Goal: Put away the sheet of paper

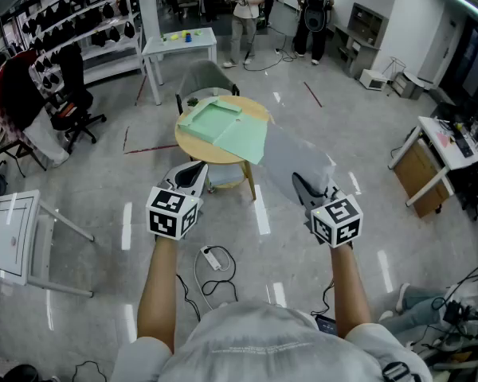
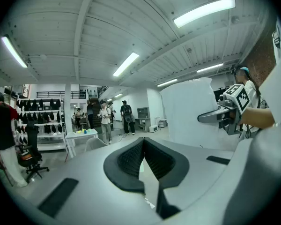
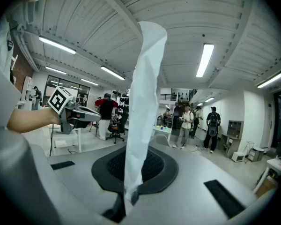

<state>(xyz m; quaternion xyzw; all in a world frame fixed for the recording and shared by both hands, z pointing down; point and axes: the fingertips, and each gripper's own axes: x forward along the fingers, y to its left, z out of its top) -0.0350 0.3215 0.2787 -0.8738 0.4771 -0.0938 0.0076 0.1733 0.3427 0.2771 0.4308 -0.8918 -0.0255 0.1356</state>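
A pale sheet of paper [image 1: 291, 153] hangs in the air over the floor, right of a round wooden table [image 1: 193, 146]. My right gripper [image 1: 307, 188] is shut on its near edge. In the right gripper view the sheet [image 3: 143, 102] rises upright from between the closed pads of that gripper [image 3: 135, 159]. My left gripper [image 1: 193, 173] is held beside it, near the table's front edge, shut with nothing in it; its pads [image 2: 131, 161] meet at the tips. The left gripper view shows the sheet [image 2: 187, 111] and the right gripper [image 2: 225, 114] off to the right. A green folder [image 1: 223, 126] lies open on the table.
A grey chair [image 1: 207, 78] stands behind the round table, with a white table [image 1: 179, 42] farther back. A power strip and its cable [image 1: 213, 259] lie on the floor near my feet. People [image 1: 245, 10] stand at the back. A desk [image 1: 446, 146] is at the right, a whiteboard [image 1: 8, 233] at the left.
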